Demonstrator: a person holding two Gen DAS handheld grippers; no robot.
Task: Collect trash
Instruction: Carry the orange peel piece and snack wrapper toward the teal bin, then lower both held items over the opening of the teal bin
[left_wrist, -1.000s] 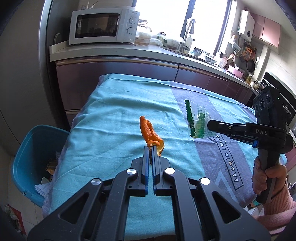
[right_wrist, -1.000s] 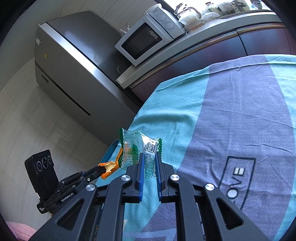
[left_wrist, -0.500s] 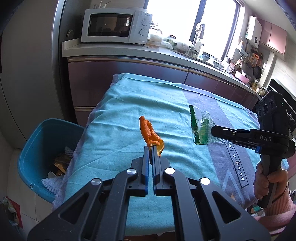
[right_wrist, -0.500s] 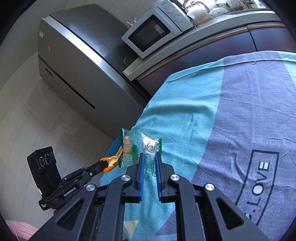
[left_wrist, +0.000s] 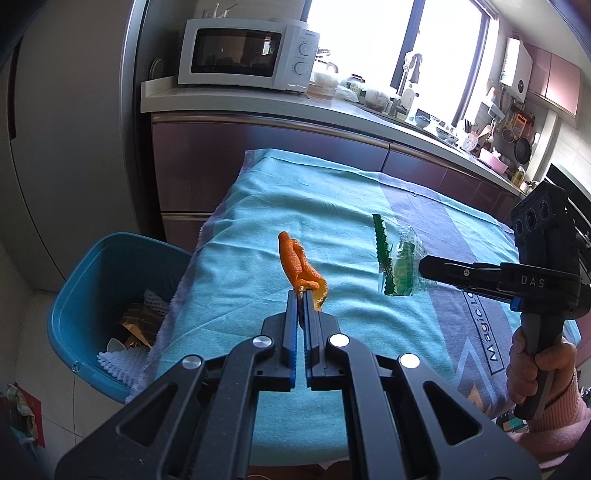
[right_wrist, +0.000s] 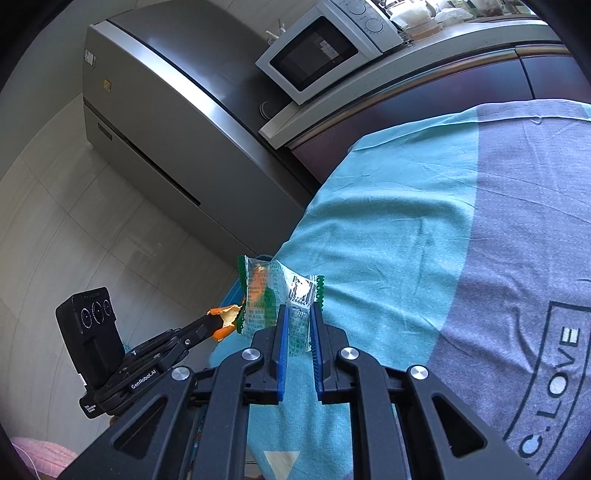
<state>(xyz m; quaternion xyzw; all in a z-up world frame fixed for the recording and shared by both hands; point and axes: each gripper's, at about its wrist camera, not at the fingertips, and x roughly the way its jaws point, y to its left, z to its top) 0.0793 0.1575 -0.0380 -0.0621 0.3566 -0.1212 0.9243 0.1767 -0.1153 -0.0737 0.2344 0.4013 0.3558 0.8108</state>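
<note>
My left gripper (left_wrist: 302, 295) is shut on an orange peel (left_wrist: 297, 264) and holds it above the teal tablecloth (left_wrist: 258, 229). My right gripper (right_wrist: 298, 314) is shut on a clear green-edged snack wrapper (right_wrist: 275, 291) and holds it in the air. In the left wrist view the wrapper (left_wrist: 397, 264) hangs at the right gripper's tips (left_wrist: 423, 266). In the right wrist view the peel (right_wrist: 226, 321) sticks out of the left gripper (right_wrist: 216, 325), just left of the wrapper. A blue trash bin (left_wrist: 92, 295) with trash inside stands on the floor left of the table.
A kitchen counter (left_wrist: 295, 107) with a microwave (left_wrist: 245, 55) runs behind the table. A grey fridge (right_wrist: 155, 122) stands at the left. The bin's rim (right_wrist: 231, 291) shows beyond the table's edge in the right wrist view.
Both grippers, still holding their trash, have shifted left toward the table's left edge. The bin now shows more fully in the left wrist view.
</note>
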